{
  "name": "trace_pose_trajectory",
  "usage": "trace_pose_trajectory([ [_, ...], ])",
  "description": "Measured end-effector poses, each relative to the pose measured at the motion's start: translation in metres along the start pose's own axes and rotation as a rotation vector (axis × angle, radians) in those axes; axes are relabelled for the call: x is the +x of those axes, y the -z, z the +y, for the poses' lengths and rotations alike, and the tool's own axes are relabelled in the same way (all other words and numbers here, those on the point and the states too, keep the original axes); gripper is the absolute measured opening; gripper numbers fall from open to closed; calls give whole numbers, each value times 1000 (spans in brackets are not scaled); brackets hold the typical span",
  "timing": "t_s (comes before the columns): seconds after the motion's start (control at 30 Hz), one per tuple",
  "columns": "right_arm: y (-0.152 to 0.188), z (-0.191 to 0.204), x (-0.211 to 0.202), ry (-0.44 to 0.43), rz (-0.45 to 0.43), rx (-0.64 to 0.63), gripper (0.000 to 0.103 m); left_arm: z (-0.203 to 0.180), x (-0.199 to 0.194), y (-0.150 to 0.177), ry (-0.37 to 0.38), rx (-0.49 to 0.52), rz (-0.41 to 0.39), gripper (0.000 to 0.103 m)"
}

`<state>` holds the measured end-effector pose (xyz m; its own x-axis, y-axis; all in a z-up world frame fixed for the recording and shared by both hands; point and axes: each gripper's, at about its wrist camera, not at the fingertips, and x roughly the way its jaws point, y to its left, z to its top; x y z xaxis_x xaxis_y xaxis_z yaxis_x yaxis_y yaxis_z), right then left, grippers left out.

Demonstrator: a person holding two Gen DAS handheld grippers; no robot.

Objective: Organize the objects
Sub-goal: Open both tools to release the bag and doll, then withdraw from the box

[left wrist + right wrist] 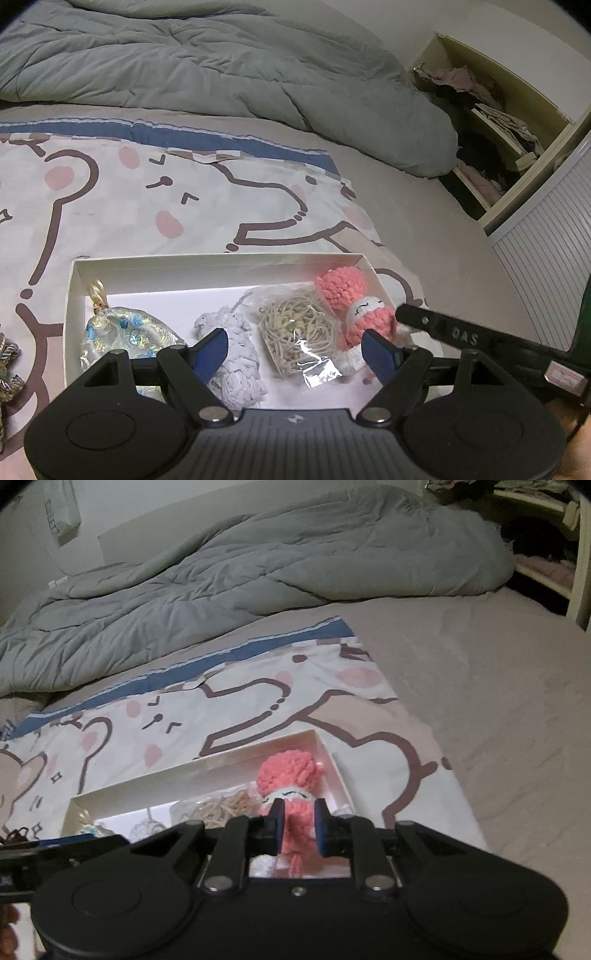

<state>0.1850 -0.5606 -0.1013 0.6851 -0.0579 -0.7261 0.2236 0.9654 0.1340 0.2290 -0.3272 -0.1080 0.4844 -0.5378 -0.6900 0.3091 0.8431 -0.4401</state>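
A shallow white box (214,263) lies on a bear-print cloth (147,199) on the bed. Inside, from left to right, are a brocade pouch (125,332) with a gold chain, a grey-white yarn bundle (236,354), a clear bag of beige elastic bands (299,328) and a pink crocheted doll (343,291). My left gripper (295,338) hangs open above the yarn bundle and the bag, pressing on neither. My right gripper (299,812) is shut on the doll (286,771) at the box's right end, its blue pads squeezing the doll's body. One of its black fingers (436,325) shows in the left wrist view.
A rumpled grey-green duvet (221,66) fills the back of the bed. An open shelf unit stuffed with clothes (491,122) stands at the right, beside a white slatted panel (546,258). A gold braided cord (7,369) lies left of the box.
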Motion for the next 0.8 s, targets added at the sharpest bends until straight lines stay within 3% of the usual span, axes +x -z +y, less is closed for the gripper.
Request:
trace_pose_trajectory([
  [0.07, 0, -2, 2, -3, -26, 42, 29, -1, -1, 0, -2, 6, -1, 80],
  [0.2, 7, 8, 22, 23, 9, 23, 37, 0, -1, 1, -5, 7, 3, 80],
  [0.47, 4, 7, 21, 9, 74, 23, 40, 2, 1, 0, -3, 10, 9, 80],
  [0.5, 4, 6, 22, 2, 81, 16, 44, 1, 2, 1, -1, 12, 11, 80],
  [0.53, 4, 7, 24, 8, 94, 1, 55, 1, 3, 1, 1, 12, 12, 80],
  [0.57, 7, 9, 29, 22, 112, -18, 57, 1, 4, 2, 1, 12, 13, 80],
  [0.7, 18, 20, 44, 60, 135, -93, 55, 3, 7, 2, -1, 9, 19, 80],
  [0.8, 20, 16, 46, 56, 110, -66, 53, 6, 7, 0, -2, 5, 20, 80],
])
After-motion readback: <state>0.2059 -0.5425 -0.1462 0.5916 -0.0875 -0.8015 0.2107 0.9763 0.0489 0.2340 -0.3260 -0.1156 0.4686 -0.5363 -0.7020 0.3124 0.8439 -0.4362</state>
